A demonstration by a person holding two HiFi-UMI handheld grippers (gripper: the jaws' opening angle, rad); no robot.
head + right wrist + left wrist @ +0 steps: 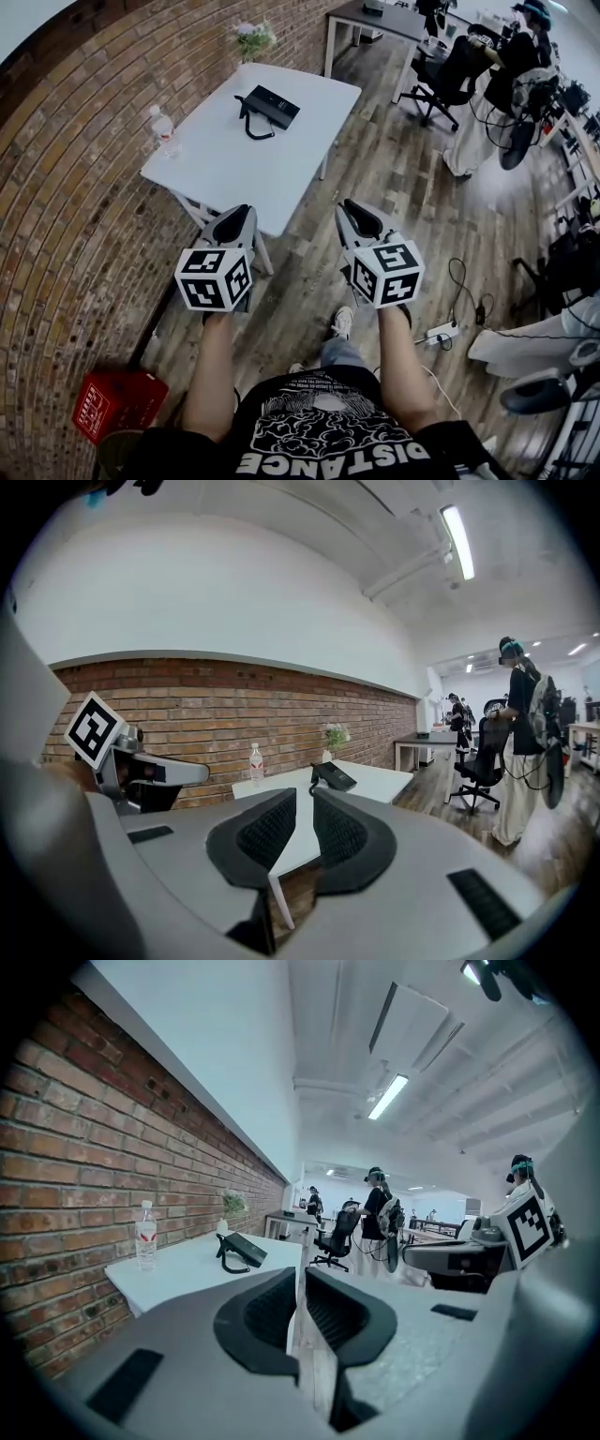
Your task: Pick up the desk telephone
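Note:
The black desk telephone point(272, 106) lies with its coiled cord on the far part of a white table point(234, 173). It also shows in the left gripper view point(242, 1249) and the right gripper view point(330, 776). Both grippers hang in the air short of the table's near edge, well apart from the phone. My left gripper point(234, 223) has its jaws together with nothing between them point(299, 1283). My right gripper point(362, 217) is beside it, jaws nearly touching and empty point(305, 808).
A water bottle point(164, 129) stands at the table's left edge by the brick wall point(84, 187). A small plant point(253, 37) stands at the table's far corner. A red crate point(112, 403) sits on the floor. Office chairs point(450, 75), another desk and people fill the back right.

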